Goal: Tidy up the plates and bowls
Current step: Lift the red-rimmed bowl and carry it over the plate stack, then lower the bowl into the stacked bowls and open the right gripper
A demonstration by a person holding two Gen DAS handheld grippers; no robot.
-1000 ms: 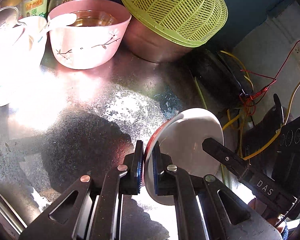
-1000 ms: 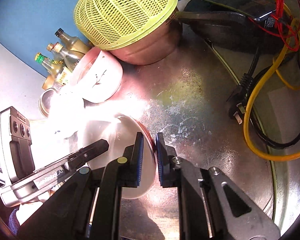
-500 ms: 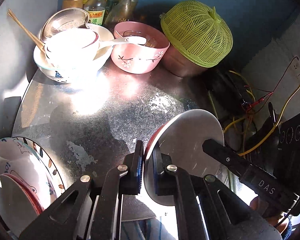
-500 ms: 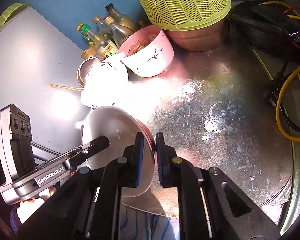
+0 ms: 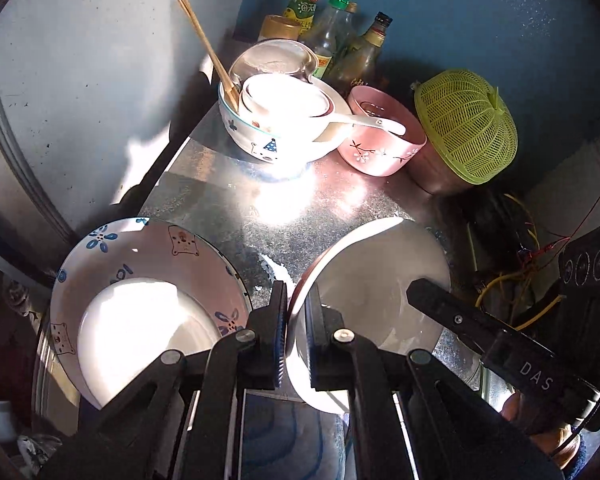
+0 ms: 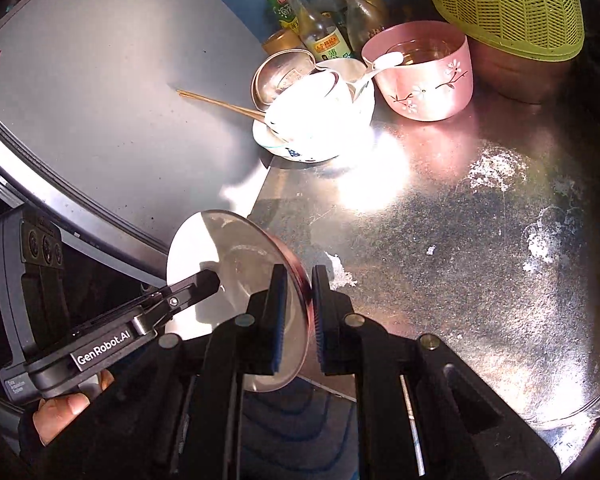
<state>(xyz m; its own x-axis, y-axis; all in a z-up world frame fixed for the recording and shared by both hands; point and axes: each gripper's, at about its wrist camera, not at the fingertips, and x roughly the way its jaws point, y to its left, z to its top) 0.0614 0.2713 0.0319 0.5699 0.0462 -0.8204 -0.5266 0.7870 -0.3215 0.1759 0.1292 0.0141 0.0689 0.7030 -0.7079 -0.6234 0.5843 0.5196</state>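
Note:
A white plate with a red underside (image 5: 380, 280) hangs tilted above the metal table (image 5: 300, 216), held by both grippers at opposite rims. My left gripper (image 5: 296, 332) is shut on its near rim, and a finger (image 5: 440, 308) of the right gripper reaches across the plate's far side. In the right wrist view my right gripper (image 6: 300, 312) is shut on the same plate (image 6: 228, 248), with the left gripper's finger (image 6: 196, 284) at its left edge. At the lower left lies a patterned plate (image 5: 160, 248) with a white plate (image 5: 140, 328) in it.
At the back stand a stack of white bowls (image 5: 276, 120) with chopsticks (image 5: 208, 48) and a spoon, a pink bowl (image 5: 384, 148), a green basket (image 5: 468, 124) over a metal pot, and several bottles (image 5: 332, 28). Cables (image 5: 500, 280) lie right. A grey wall (image 6: 100, 100) rises left.
Both grippers have carried the plate up and back toward the table's left front. The patterned plate stack has come into the left wrist view, and the bowls look farther away.

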